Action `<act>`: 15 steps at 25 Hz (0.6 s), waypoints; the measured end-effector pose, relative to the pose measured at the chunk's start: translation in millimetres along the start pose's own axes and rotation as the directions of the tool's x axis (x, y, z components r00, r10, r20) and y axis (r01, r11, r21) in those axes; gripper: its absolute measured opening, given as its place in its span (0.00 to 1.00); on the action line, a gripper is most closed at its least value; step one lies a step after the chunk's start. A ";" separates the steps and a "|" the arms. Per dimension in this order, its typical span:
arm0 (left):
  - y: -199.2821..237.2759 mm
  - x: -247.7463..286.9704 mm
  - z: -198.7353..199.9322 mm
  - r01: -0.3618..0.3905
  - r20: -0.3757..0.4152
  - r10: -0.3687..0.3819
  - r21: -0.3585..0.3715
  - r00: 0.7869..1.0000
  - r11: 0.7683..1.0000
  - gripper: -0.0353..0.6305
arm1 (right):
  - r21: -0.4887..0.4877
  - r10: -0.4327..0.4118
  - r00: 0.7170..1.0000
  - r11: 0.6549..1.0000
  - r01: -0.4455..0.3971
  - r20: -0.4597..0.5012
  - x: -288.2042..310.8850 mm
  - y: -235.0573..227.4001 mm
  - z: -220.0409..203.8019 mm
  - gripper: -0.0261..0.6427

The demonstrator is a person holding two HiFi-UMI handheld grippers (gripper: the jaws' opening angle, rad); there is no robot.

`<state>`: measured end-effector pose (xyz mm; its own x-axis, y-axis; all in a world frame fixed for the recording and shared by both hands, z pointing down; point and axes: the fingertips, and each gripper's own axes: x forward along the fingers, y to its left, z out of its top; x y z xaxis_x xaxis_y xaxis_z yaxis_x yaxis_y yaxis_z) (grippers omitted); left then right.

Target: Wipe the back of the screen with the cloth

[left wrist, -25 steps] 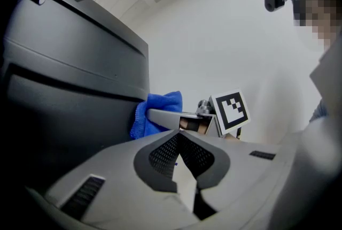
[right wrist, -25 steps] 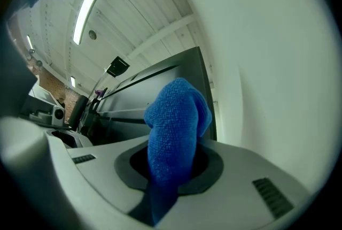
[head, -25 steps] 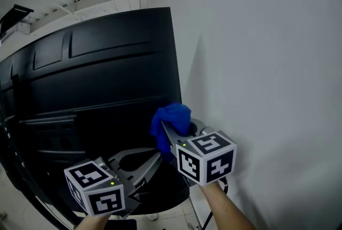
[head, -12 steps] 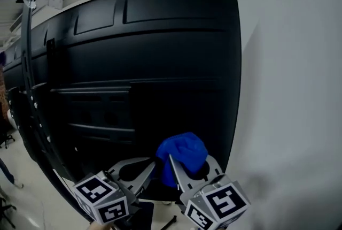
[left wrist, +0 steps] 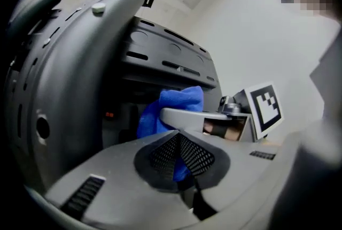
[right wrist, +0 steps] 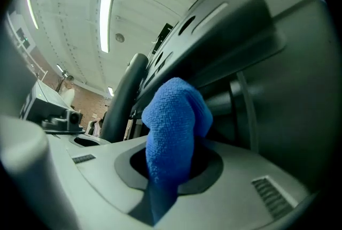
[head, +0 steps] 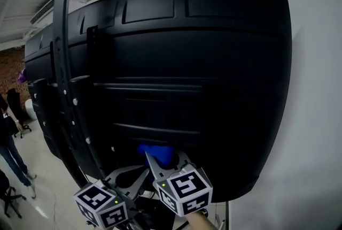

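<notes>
Head view first: the back of the screen (head: 214, 63) is seen broadside on, a big black panel standing upright with its long axis running left to right. Its ribbed rear face is turned toward the camera.

The blue cloth (head: 156, 152) is held low against that panel, a little left of centre and just above the bottom edge. It is bunched into a lump that pokes up and forward out of the right claw (head: 160, 159). In the right gripper view that claw is seen pinched tight on the cloth, with a tail of fabric hanging down between the pads. Whether the cloth is actually pressed on the panel cannot be settled.

The left claw (head: 140, 176) is carried just beside and below the right one. In the left gripper view its mesh pads are brought together at the tips with nothing held between them.

Now the edges. The screen's right edge is set close to a white wall (head: 320, 116). On the left, the panel is crossed by a dark stand column (head: 65, 90) studded with bolts. Between the two, a broad stretch of bare panel is left open above the cloth and to its right. A person (head: 8, 140) is glimpsed far left on the floor.
</notes>
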<state>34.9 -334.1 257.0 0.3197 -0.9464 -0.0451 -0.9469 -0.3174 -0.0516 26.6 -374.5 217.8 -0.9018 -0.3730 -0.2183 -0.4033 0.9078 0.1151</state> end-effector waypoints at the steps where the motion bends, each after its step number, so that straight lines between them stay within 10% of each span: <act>1: 2.7 -2.5 0.2 0.000 0.002 0.000 -0.008 1.000 1.000 0.06 | -0.003 0.003 1.000 1.000 -0.003 -0.006 5.6 1.2 -1.2 0.11; 15: -32.3 41.5 -0.6 0.135 0.036 -0.134 -0.037 0.990 0.990 0.06 | -0.027 -0.153 0.988 0.988 0.153 0.005 -51.6 -55.2 3.1 0.11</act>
<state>78.7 -363.2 257.4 0.4444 -0.8928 -0.0733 -0.8957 -0.4441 -0.0208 95.8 -404.7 219.7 -0.8285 -0.5066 -0.2385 -0.5408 0.8344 0.1066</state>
